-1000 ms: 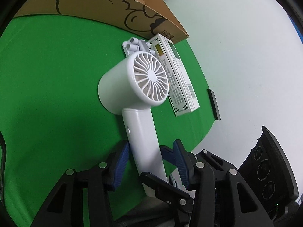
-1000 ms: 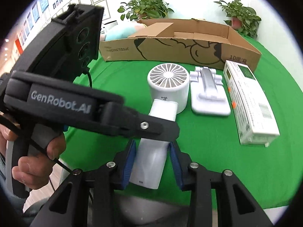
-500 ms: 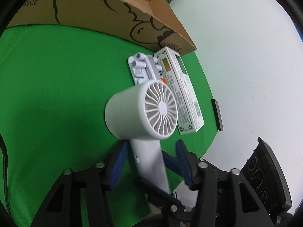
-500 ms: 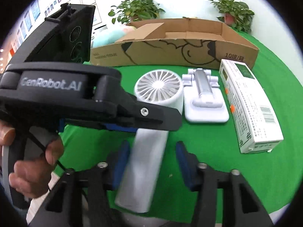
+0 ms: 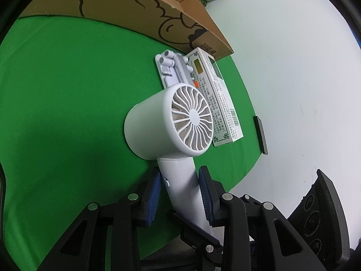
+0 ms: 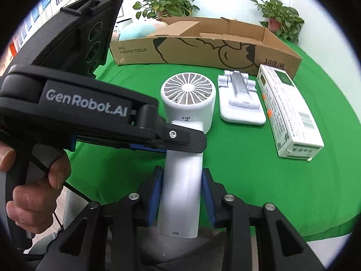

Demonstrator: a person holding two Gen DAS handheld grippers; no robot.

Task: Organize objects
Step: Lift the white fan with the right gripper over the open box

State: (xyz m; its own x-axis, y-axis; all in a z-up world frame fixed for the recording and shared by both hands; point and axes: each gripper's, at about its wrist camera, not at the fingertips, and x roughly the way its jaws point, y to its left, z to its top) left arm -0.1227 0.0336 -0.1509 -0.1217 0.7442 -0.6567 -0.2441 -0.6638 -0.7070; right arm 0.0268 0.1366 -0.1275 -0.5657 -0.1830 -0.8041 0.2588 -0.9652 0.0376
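1. Green-clothed table (image 6: 259,169), near edge: we have both the left gripper (image 5: 180,194) and right gripper (image 6: 181,194), jaws just closing, clamped on the handle.
2. Handheld fan (image 6: 188,103): light, rigid, slick plastic; we judge the handle safest, the grille fragile.
3. Beyond: phone stand (image 6: 241,106), white carton (image 6: 291,113), cardboard box (image 6: 203,47) along the far edge.

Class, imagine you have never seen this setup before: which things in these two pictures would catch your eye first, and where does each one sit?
First, the white handheld fan in the middle of the green tablecloth, its handle between both the left gripper and the right gripper. Behind it a long open cardboard box stands along the far edge. To the fan's right lie a white folding stand and a printed white carton, side by side.
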